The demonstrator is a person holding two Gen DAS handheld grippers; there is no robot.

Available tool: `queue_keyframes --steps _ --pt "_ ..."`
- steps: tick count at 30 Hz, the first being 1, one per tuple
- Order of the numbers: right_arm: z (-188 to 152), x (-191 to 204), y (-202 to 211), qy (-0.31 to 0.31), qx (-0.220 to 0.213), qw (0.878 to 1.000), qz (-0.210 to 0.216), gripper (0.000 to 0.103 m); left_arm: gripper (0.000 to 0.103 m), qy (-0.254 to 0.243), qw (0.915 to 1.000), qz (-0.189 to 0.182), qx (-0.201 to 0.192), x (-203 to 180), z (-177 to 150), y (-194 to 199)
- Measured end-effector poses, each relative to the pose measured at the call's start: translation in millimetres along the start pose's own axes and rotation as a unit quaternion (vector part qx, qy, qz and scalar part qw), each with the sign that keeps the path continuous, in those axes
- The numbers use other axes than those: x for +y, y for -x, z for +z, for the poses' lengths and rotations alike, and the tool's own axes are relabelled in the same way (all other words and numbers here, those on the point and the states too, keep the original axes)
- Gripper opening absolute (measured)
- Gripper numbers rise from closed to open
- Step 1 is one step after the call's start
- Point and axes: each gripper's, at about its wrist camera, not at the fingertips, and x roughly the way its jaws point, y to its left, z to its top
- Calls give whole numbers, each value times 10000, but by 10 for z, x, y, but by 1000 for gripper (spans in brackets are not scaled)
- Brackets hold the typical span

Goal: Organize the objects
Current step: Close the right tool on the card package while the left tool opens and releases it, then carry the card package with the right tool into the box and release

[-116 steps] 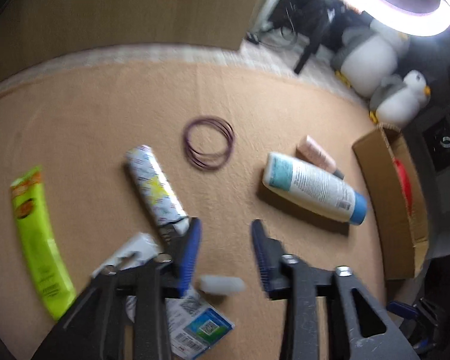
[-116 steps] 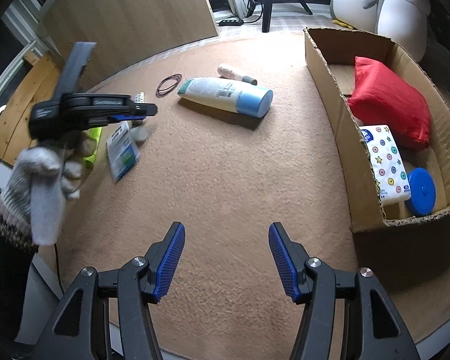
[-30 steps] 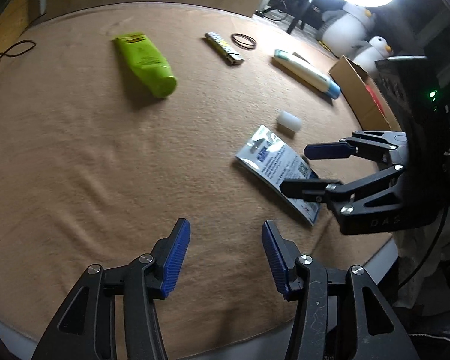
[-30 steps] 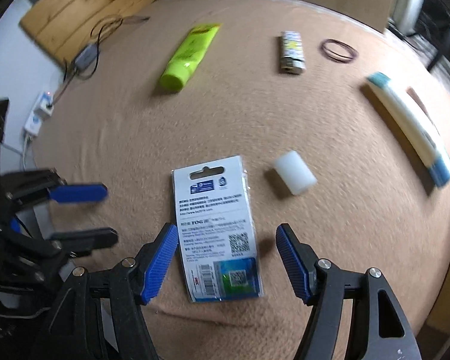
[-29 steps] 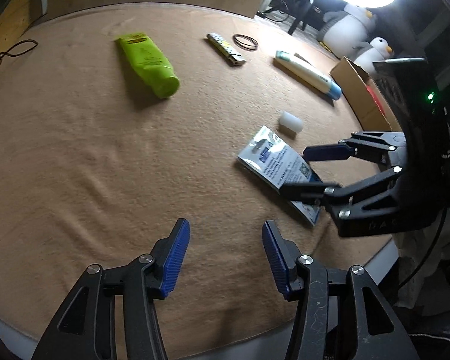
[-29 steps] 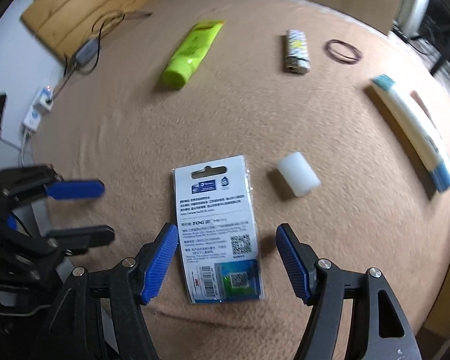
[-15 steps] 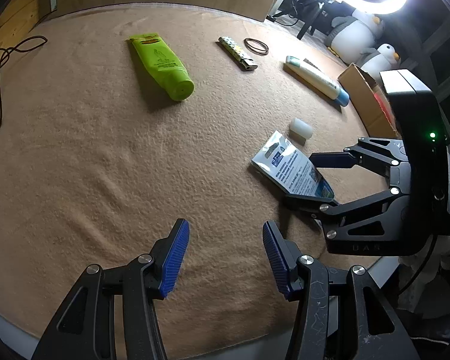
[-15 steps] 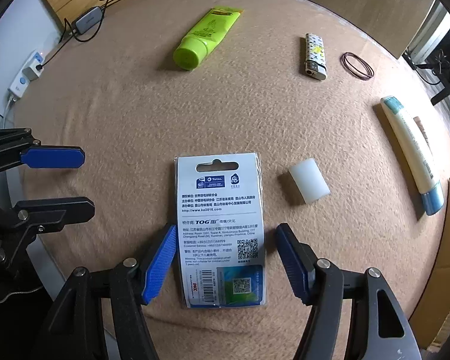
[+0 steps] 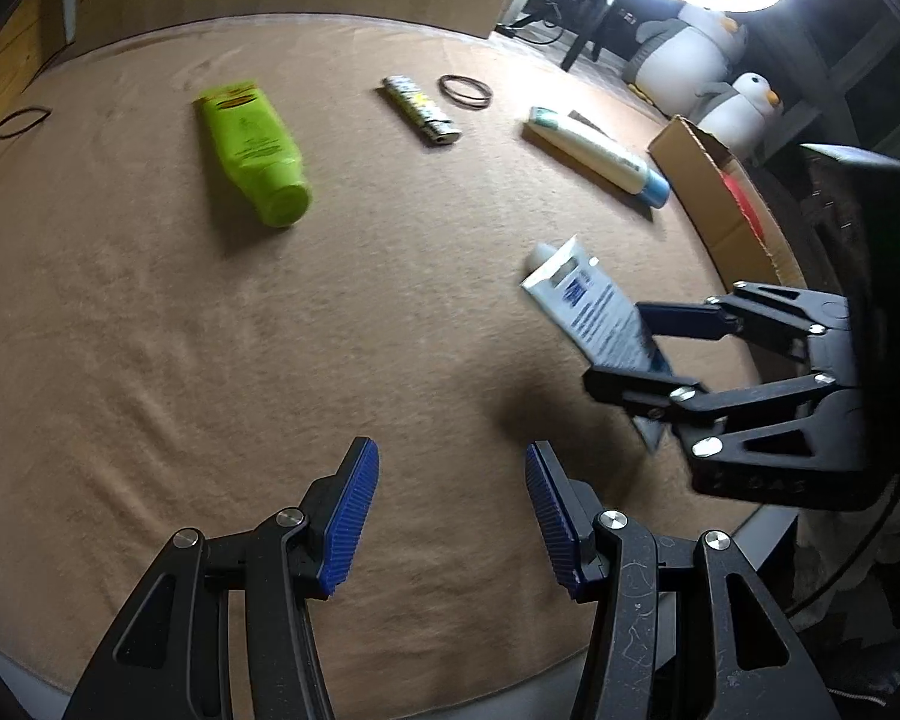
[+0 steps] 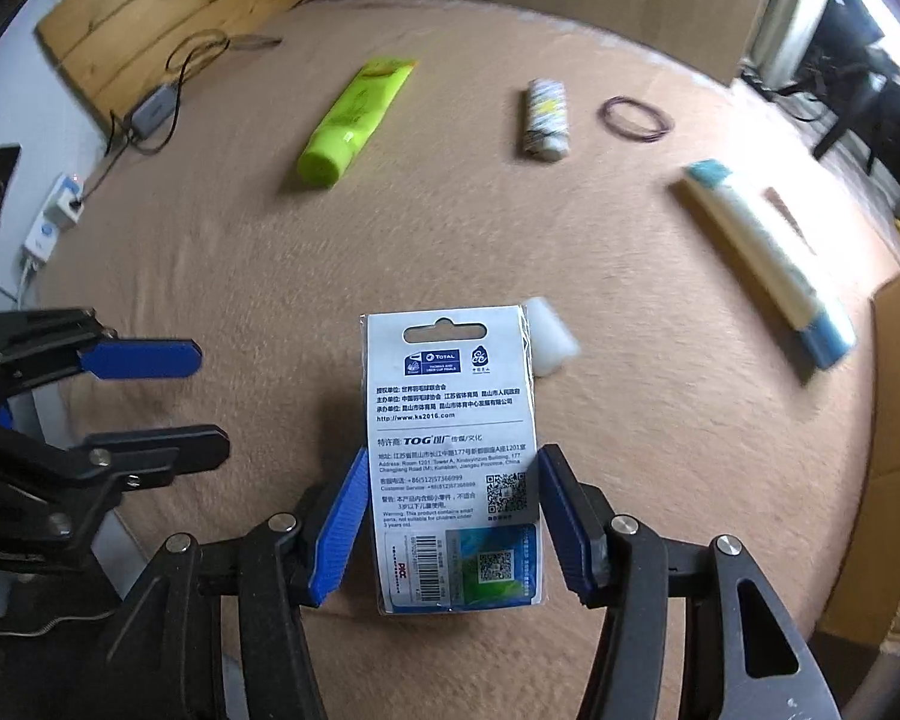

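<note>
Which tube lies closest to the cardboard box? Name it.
The white tube with the blue cap, lying just beside the cardboard box; the green tube lies far across the mat.

In the right wrist view we see the carded packet (image 10: 453, 456) at the frame's centre, its lower half between the right gripper's (image 10: 453, 525) fingers. Just beside its upper right corner lies a small cap (image 10: 547, 343). The left gripper (image 10: 168, 405) sits at the left edge. Across the upper frame, left to right, lie a tube (image 10: 354, 120), a lighter (image 10: 546, 118) and a ring of bands (image 10: 636, 118). A long bottle (image 10: 768, 261) lies at the right, a cardboard box (image 10: 888, 432) at the far right edge. All rest on the carpeted table (image 10: 240, 276). In the left wrist view, two plush penguins (image 9: 714, 72) stand at the upper right, behind the box.
</note>
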Motion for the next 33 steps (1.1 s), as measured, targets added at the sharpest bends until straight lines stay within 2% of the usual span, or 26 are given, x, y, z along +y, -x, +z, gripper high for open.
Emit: queue_keyframes --steps 7,14,24,30,33 --pt "-4 -364 340 -502 -450 9977 -122 52 55 -187 9998 -69 8 -278 114 -86" --pt "-252 -1101 778 -1177 -729 9894 -449 52 55 -279 9995 -93 66 -488 183 -176" --pt "-583 -2249 1019 -2122 -888 9658 -1198 52 55 -352 9993 -100 104 -706 265 -271" --pt "-739 -2709 999 -2488 -832 9539 -1460 52 55 -399 9991 -117 113 -794 302 -296" --pt "-818 -2820 979 -2579 -776 9514 -1490 52 55 -390 9991 -122 123 -797 317 -306"
